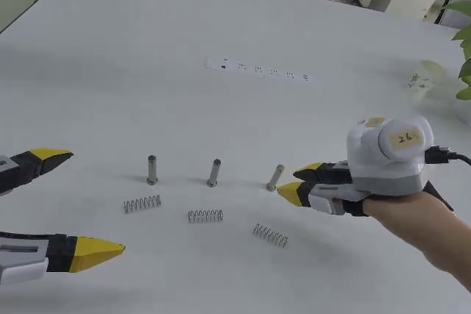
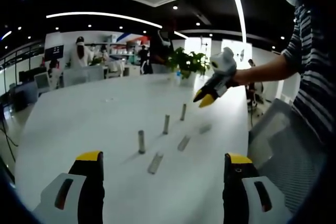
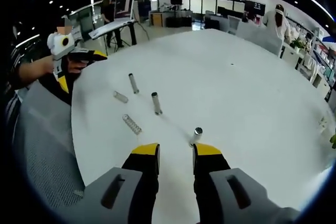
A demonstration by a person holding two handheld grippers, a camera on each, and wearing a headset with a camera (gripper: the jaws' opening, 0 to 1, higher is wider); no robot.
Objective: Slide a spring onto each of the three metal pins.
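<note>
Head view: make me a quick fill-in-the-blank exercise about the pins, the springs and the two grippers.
___ metal pins stand upright on the white table.
All three springs lie on the ___, none on a pin.
In the head view the right gripper is beside the ___ pin.
The left gripper has its jaws wide ___.
Missing words: three; table; rightmost; open.
</note>
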